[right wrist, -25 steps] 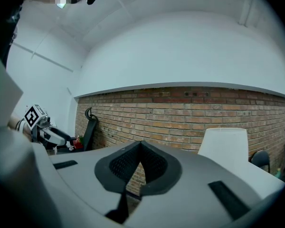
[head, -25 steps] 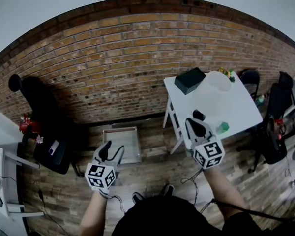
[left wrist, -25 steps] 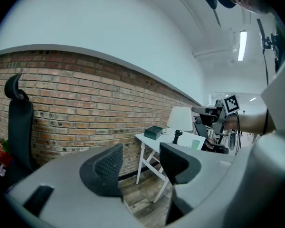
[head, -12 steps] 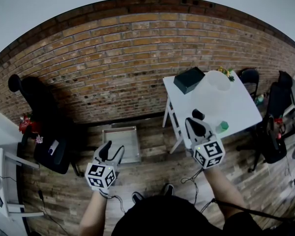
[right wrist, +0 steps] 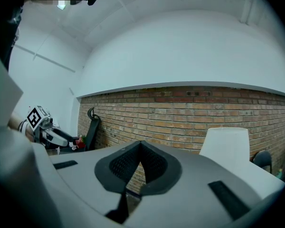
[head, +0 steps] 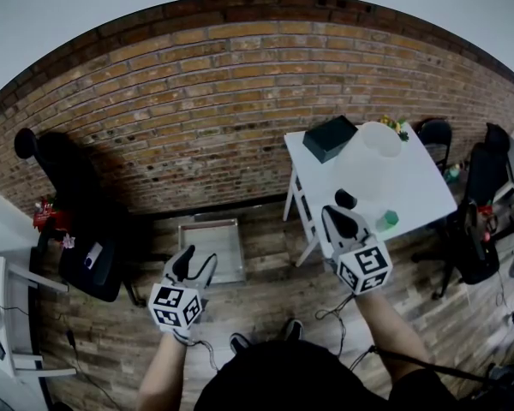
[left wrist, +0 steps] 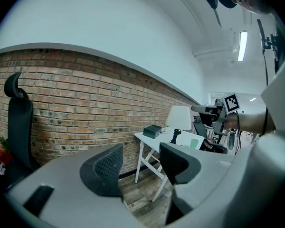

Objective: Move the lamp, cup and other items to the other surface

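Observation:
A white table (head: 411, 187) stands at the right against the brick wall. On it are a lamp with a white shade (head: 379, 140) and a dark base (head: 346, 199), a green cup (head: 387, 221) and a black box (head: 330, 138). My right gripper (head: 338, 217) is shut and empty, at the table's near left corner, just short of the lamp base. My left gripper (head: 197, 259) hangs open and empty over the floor, beside a low grey tray-like stand (head: 212, 248). The left gripper view shows the table (left wrist: 149, 140), lamp (left wrist: 179, 118) and cup (left wrist: 194, 143) far off.
A black office chair (head: 73, 182) stands at the left by the wall, with a white shelf unit (head: 0, 315) at the near left. More dark chairs (head: 480, 221) crowd the table's right side. Cables (head: 343, 311) trail on the wooden floor near my feet.

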`<action>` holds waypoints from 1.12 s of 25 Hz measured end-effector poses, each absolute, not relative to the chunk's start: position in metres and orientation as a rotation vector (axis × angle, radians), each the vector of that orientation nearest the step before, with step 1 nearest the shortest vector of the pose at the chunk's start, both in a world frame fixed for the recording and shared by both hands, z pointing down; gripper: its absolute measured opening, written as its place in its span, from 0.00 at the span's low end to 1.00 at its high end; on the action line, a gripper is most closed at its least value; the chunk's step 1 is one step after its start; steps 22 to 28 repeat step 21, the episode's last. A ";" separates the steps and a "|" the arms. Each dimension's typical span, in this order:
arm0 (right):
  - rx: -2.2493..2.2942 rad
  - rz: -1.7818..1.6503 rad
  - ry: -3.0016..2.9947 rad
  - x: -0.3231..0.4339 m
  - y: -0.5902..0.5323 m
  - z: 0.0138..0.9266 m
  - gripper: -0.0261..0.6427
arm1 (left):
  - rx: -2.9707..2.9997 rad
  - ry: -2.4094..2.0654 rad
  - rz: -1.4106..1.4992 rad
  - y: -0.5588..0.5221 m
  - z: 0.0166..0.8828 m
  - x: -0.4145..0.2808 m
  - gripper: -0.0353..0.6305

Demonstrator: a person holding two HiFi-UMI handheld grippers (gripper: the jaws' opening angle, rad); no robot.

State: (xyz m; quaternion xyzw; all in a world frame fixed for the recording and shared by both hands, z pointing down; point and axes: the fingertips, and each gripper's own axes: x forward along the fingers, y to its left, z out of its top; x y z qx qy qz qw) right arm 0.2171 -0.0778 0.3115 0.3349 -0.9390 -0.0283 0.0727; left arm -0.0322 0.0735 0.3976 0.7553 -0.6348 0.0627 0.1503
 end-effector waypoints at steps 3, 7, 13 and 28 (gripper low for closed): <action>1.005 -0.084 -2.822 0.217 -0.079 0.312 0.04 | 2.167 -1.824 0.180 0.073 0.399 -0.032 0.41; 1.006 -0.086 -2.825 0.217 -0.079 0.313 0.04 | 2.164 -1.823 0.178 0.072 0.400 -0.033 0.41; 1.010 -0.074 -2.813 0.219 -0.082 0.315 0.04 | 2.159 -1.824 0.182 0.071 0.401 -0.034 0.41; 1.010 -0.077 -2.816 0.221 -0.084 0.316 0.04 | 2.160 -1.818 0.182 0.068 0.403 -0.030 0.41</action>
